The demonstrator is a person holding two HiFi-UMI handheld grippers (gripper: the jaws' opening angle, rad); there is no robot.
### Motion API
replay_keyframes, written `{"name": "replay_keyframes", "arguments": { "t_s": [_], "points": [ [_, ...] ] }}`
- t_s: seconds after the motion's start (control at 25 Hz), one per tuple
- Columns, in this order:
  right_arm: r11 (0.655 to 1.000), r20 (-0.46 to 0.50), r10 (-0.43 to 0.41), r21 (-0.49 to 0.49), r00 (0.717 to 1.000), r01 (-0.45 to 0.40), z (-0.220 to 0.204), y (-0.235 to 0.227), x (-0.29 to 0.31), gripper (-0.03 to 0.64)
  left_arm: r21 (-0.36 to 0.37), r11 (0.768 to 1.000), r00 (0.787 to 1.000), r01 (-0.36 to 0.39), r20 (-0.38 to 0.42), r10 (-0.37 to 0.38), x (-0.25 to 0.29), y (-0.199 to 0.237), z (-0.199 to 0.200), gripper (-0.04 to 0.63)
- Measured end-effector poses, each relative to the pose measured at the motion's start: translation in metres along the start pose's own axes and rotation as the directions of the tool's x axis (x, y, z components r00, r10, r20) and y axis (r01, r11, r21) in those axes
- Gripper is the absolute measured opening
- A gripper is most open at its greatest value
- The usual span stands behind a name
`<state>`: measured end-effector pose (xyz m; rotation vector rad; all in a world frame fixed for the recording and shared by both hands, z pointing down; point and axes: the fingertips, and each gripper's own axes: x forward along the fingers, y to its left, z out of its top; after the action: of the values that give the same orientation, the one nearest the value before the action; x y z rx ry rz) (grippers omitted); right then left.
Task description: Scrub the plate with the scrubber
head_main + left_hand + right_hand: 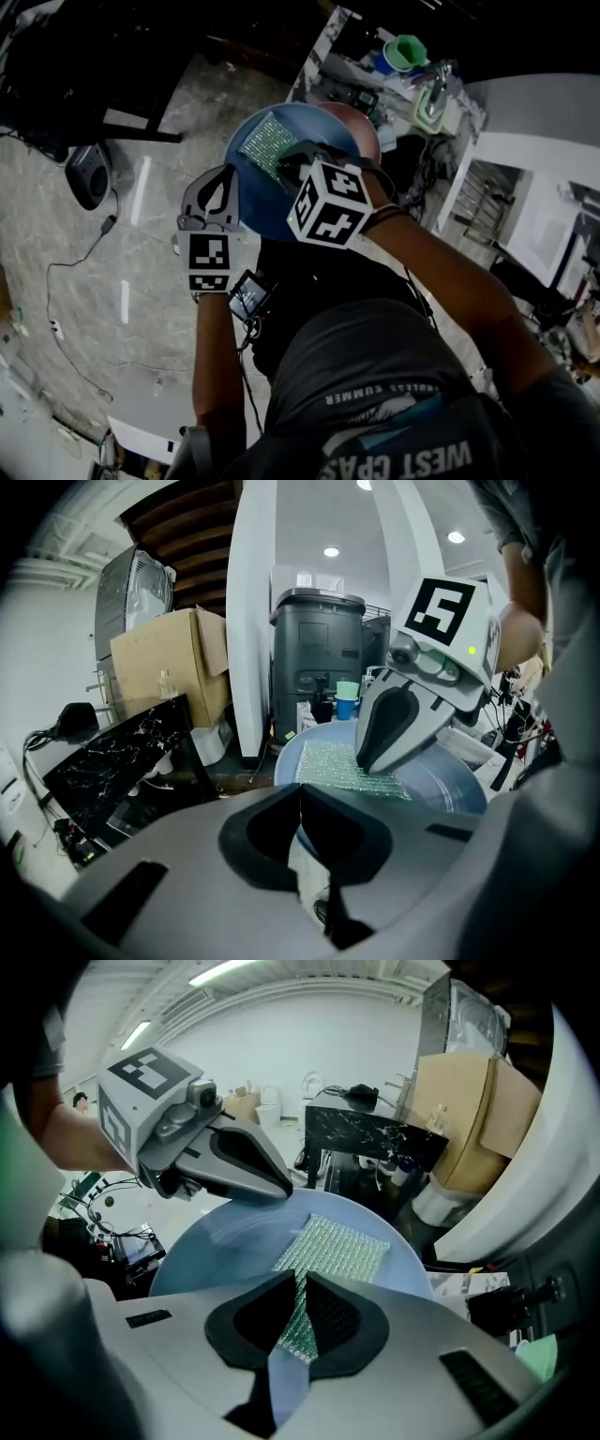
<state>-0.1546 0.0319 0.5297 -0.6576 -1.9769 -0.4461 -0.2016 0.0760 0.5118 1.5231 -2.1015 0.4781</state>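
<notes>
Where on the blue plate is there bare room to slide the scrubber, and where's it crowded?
Bare patch: left half of the plate in the right gripper view, between the scrubber and the left gripper clamped on the far rim. A narrow bare strip borders the scrubber's right side. Crowded: the near edge, where the right gripper pinches the scrubber.

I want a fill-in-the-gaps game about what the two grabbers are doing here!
1. The left gripper pinches with its fingers the rim of the ____.
2. The right gripper has its fingers shut on the ____.
3. The thing being scrubbed is coloured ____.

Missing words: plate; scrubber; blue.
</notes>
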Motion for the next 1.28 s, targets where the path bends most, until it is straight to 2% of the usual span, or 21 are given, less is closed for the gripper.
{"name": "replay_keyframes", "arguments": {
  "t_s": [0.16, 0.28, 0.36, 0.52, 0.68, 1.04, 1.28],
  "points": [
    [1.000, 0.025, -0.016, 0.003, 1.000, 0.016, 0.002, 0.000, -0.004, 0.061, 0.001, 1.000, 1.000, 0.005, -0.009, -0.005, 0.000, 0.000, -0.001, 0.005],
    [0.996, 0.080, -0.049, 0.072, 0.996, 0.043, 0.008, -0.002, -0.015, 0.079, -0.001, 1.000, 1.000, 0.007, -0.011, -0.007, 0.000, 0.001, 0.000, 0.005],
    [0.989, 0.111, -0.082, 0.131, 0.990, 0.067, 0.010, -0.004, -0.021, 0.121, 0.000, 1.000, 1.000, 0.009, -0.012, -0.009, 0.000, 0.001, 0.000, 0.005],
    [0.963, 0.127, -0.123, 0.256, 0.984, 0.087, 0.006, -0.004, -0.020, 0.259, 0.005, 1.000, 1.000, 0.011, -0.018, -0.011, 0.000, 0.001, -0.001, 0.005],
    [0.938, 0.109, -0.162, 0.325, 0.981, 0.119, 0.001, -0.009, -0.013, 0.310, 0.008, 1.000, 1.000, 0.013, -0.020, -0.013, -0.001, 0.002, 0.000, 0.005],
    [0.928, 0.054, -0.161, 0.347, 0.986, 0.132, -0.006, -0.014, 0.004, 0.337, 0.011, 1.000, 1.000, 0.021, -0.015, -0.021, 0.000, 0.002, 0.001, 0.005],
    [0.918, 0.053, -0.169, 0.372, 0.984, 0.138, -0.004, -0.018, 0.005, 0.336, 0.017, 1.000, 1.000, 0.022, -0.021, -0.022, 0.000, 0.004, 0.001, 0.005]
  ]
}}
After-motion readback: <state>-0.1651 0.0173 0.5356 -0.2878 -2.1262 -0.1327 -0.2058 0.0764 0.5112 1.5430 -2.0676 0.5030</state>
